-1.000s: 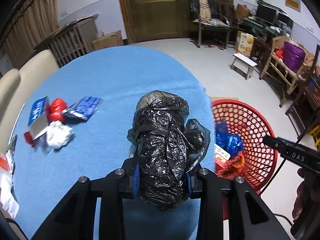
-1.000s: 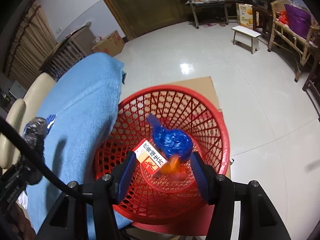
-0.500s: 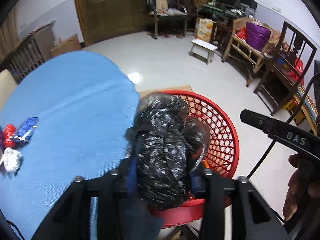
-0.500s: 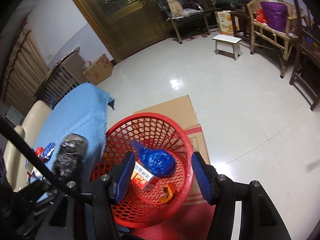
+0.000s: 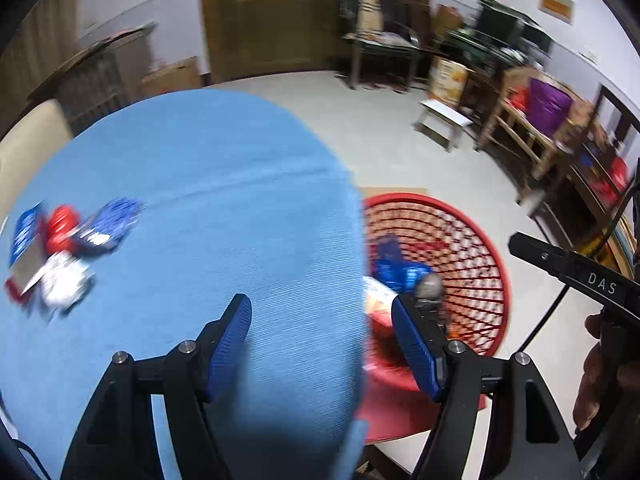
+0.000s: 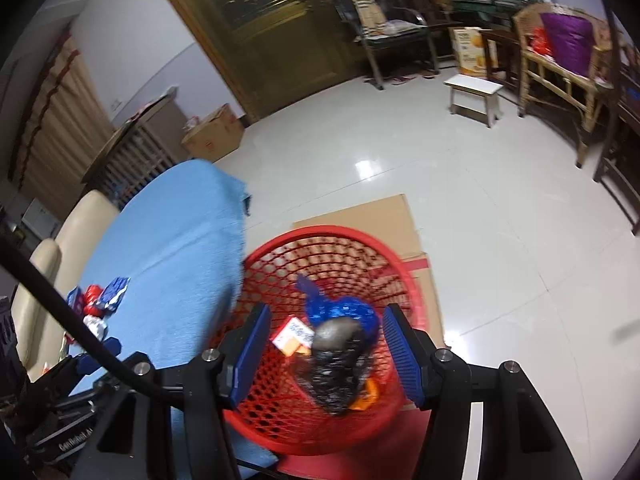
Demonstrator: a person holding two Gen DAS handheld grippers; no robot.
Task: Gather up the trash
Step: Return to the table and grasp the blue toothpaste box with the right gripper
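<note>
A: We see the red basket point(image 6: 336, 240) beside the table point(image 5: 208, 208) already holding the black bag point(image 6: 336, 368) and blue bag point(image 6: 344, 312).

B: Wrappers point(image 5: 60, 256) remain on the cloth. Our left gripper point(image 5: 320, 344) is opening, empty; right gripper point(image 6: 324, 348) parted, gripping nothing.

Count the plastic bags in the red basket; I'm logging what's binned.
2: a black bag in the red basket, and a blue bag just behind it. Others may be hidden.
</note>
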